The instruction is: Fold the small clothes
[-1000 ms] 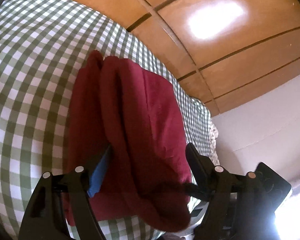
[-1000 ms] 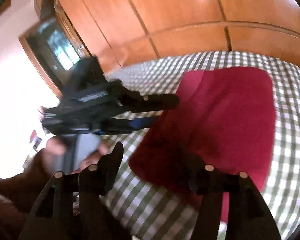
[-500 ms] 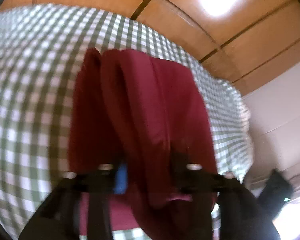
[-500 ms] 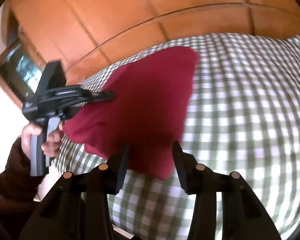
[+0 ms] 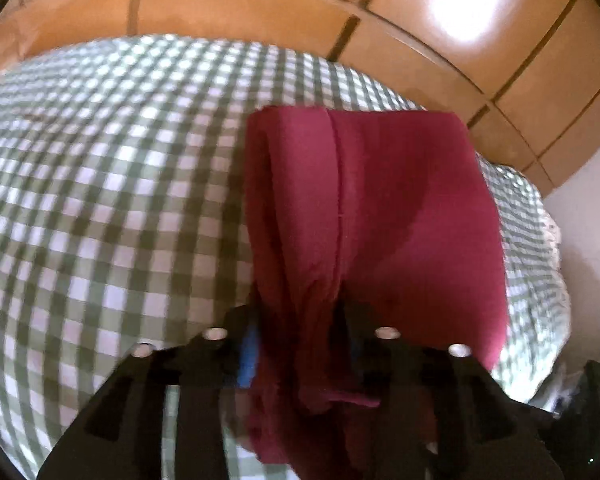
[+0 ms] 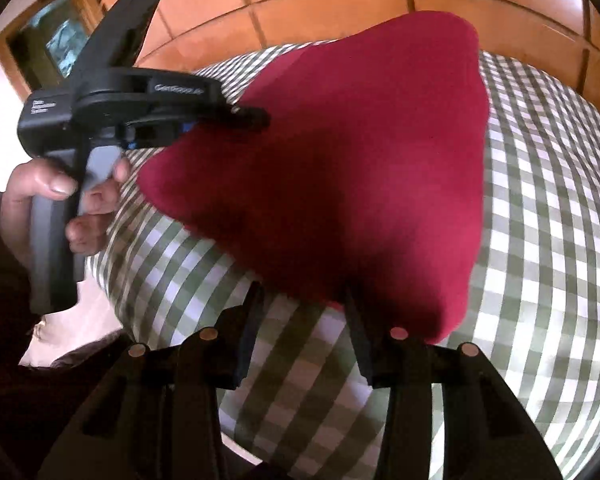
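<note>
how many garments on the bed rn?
1. A single red garment on the checked bedcover, one bunched edge clamped in the left gripper, the other near corner between the right gripper fingers. Anything under it would be hidden.

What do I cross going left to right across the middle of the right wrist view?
Person's hand on the handle → black left hand-held gripper shut on the cloth's edge → dark red folded cloth → green-and-white checked tablecloth.
</note>
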The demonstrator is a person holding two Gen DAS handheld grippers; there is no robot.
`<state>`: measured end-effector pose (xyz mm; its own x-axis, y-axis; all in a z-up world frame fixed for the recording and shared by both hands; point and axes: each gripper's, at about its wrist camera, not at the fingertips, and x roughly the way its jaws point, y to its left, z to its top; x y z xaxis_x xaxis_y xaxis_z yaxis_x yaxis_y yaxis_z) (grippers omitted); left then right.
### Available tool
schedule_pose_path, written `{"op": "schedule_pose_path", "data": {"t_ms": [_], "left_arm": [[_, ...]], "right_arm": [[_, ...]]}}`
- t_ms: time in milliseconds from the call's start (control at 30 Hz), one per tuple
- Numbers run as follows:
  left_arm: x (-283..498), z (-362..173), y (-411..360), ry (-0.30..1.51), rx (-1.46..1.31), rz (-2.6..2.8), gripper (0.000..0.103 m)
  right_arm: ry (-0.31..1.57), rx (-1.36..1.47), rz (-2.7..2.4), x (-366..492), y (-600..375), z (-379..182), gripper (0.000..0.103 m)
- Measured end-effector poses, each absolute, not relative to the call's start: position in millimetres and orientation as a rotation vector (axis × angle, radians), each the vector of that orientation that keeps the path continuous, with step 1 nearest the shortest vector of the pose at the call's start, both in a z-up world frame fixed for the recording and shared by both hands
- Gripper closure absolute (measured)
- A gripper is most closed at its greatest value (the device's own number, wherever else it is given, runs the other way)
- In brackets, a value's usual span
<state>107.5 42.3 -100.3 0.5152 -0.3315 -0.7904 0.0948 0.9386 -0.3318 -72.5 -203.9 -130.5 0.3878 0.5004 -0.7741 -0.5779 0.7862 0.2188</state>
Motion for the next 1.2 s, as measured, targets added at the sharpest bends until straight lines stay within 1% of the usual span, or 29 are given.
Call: {"op": "schedule_pose_path", "data": {"t_ms": [33,133,300,333,433,700,1000,1200], "left_arm": [[103,-101,45,0.990,-0.253,-0.244,0.051],[96,-99,53,0.978,-0.265,-0.248,0.051],[73,-81,60,0.931,-0.217,-0.219,0.051],[70,-76,58,0.925,-0.211,-0.211,0.048],[61,-73,58,0.904,-0.187,-0.204,0.048],[55,-73,42,0.875,-0.112,-0.173,0.048],[57,-77,34,0.869,-0.101,-0.175,0.048],[59,-84,35,0.880,-0.114,-0.183,0.048]], "right_arm": [[0.970,-0.102,0.718,-73,-204,-130,0.055],[1.001,-0.102,0.797,-73,-209,-123,0.055],[0.905,0.064,0.817,-62,-249,-75,0.055],[0.881,0.100,0.790,-54,-256,-66,0.055],[0.829,0.137,0.686,-26,-266,-52,0.055],[0.849,0.125,0.587,45,-243,-48,0.055],[0.914,0.012,0.551,100,-206,-65,0.055],[0.972,-0.008,0.523,128,-195,-81,0.052]]}}
